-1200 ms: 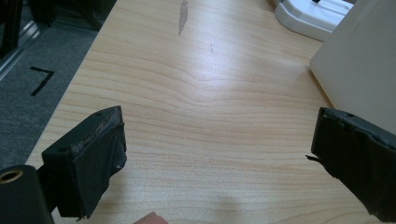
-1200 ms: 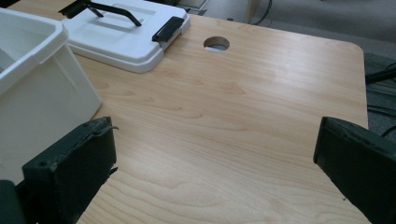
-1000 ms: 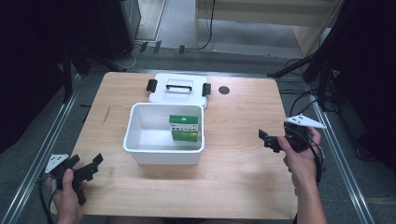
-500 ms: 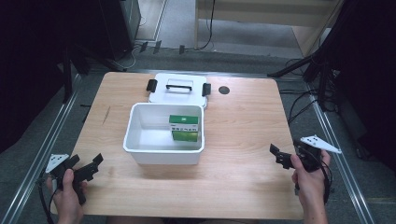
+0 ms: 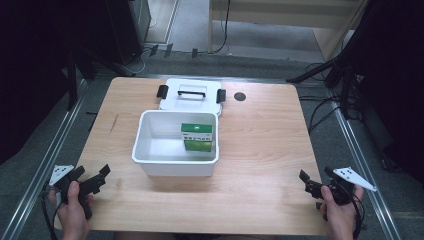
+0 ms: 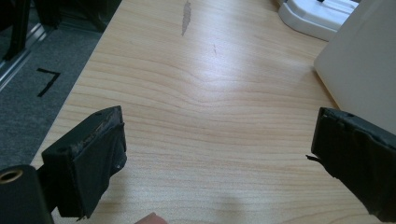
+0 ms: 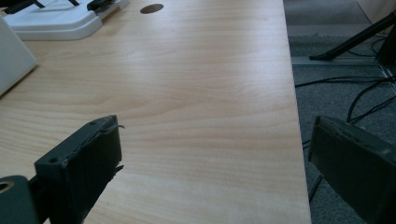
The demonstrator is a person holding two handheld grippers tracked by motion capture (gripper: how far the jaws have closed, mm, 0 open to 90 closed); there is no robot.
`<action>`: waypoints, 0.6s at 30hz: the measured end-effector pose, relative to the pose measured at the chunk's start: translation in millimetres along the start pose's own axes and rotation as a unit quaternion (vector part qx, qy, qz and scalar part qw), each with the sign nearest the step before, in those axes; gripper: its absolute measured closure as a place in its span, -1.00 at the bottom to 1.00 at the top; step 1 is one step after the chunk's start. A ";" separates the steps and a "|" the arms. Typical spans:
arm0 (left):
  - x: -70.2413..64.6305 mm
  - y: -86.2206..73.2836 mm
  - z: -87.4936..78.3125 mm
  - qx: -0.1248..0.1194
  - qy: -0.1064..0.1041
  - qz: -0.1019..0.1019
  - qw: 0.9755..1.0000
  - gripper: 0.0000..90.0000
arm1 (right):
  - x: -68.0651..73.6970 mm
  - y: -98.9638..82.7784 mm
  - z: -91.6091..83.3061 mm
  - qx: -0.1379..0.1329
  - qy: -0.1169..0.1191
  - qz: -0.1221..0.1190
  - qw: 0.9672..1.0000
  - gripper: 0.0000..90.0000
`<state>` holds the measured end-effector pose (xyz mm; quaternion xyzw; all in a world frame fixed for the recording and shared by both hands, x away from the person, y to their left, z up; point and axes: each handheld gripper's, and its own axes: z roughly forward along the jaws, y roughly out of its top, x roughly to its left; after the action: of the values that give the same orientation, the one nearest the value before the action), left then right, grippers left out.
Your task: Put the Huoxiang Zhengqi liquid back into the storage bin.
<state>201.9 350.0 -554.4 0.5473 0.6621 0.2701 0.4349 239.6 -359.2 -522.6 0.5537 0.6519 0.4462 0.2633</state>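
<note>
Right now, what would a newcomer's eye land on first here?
The open white bin at the middle of the wooden table, with a green and white box standing inside at its right. Just behind it lies the white lid with a black handle and clips. The left gripper and right gripper sit at the near corners, jaws open, holding nothing.

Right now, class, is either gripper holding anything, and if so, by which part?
Nothing is held. The left gripper and the right gripper both have their jaws wide open over bare table, apart from the white box.
</note>
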 end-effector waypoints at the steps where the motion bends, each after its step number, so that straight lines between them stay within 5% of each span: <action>1: -0.1 0.1 -0.1 0.001 0.001 0.001 1.000 -0.91 | -0.8 -3.7 -0.6 0.001 -0.001 0.001 1.000 -0.93; 9: 0.6 0.5 0.3 0.002 -0.001 0.002 1.000 -0.91 | -5.5 -22.2 -3.9 -0.001 -0.004 0.007 1.000 -0.88; 18: 1.0 0.5 0.4 0.002 0.000 0.000 1.000 -0.91 | 4.6 -28.0 -1.2 0.000 -0.025 -0.019 0.999 -0.86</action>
<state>202.4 351.0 -554.4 0.5478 0.6625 0.2687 0.4345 223.8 -354.9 -545.8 0.5523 0.6558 0.4267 0.2879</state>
